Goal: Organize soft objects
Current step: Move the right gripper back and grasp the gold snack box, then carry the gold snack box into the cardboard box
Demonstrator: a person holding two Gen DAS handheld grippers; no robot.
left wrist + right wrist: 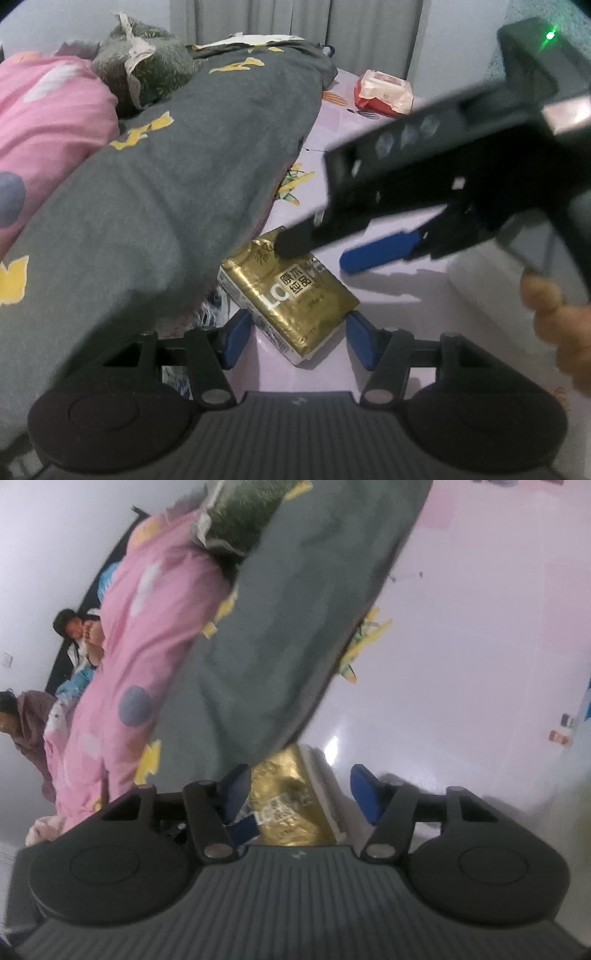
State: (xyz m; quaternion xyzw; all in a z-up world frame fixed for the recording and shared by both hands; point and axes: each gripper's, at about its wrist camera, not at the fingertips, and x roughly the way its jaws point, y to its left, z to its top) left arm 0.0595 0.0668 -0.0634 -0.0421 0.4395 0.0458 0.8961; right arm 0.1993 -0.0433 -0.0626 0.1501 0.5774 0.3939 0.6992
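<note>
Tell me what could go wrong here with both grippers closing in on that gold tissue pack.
1. Both grippers crowd the gold tissue pack: the right gripper crosses just above the left gripper, so they may collide.
2. The pack sits half tucked under the grey quilt; a closing finger could snag the fabric instead.
3. The left fingers straddle the pack at a corner, so a grip may slip.
</note>
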